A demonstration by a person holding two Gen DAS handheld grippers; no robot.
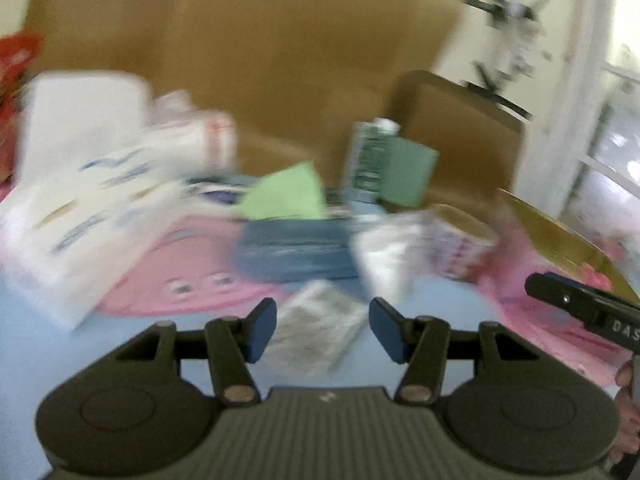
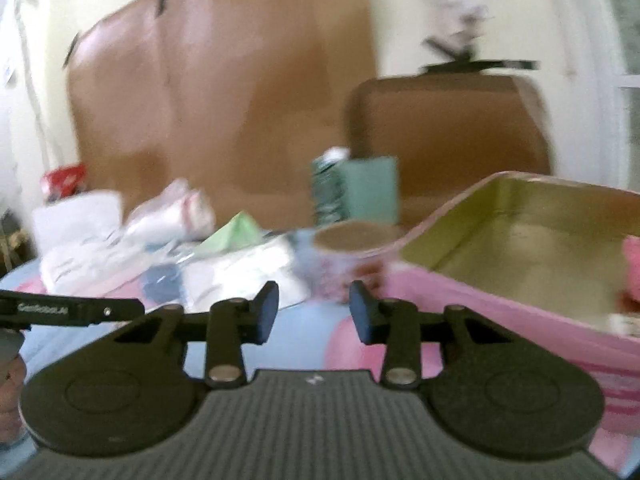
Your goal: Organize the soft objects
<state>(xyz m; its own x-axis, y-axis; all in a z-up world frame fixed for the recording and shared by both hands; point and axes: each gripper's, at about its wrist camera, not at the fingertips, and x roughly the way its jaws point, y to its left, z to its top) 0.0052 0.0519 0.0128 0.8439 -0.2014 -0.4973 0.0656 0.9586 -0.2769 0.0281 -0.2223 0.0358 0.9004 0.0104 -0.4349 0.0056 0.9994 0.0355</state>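
Blur is smearing both of my feeds. On the left wrist feed I am seeing the left gripper [image 1: 322, 330] hanging with its fingers spread wide and gripping nothing, above a small pale packet [image 1: 316, 332] lying on the light blue table cover [image 1: 36, 344]. Beyond it a folded blue cloth [image 1: 294, 248] is sitting with a light green cloth [image 1: 286, 196] resting on top, white packs [image 1: 76, 184] are piling up to the left, and a green box [image 1: 408, 176] is standing upright behind. A round patterned tub [image 1: 460, 240] is sitting just beside the pink bin [image 1: 560, 240] at the right edge. On the right wrist feed I am seeing the right gripper [image 2: 314, 312] also wide open and empty, hovering over the cover in front of the tub [image 2: 352, 256], which is touching or nearly touching the bin's [image 2: 500, 316] near corner. Something pink [image 2: 632, 264] is lying inside the bin by its right wall; I cannot tell what it is.
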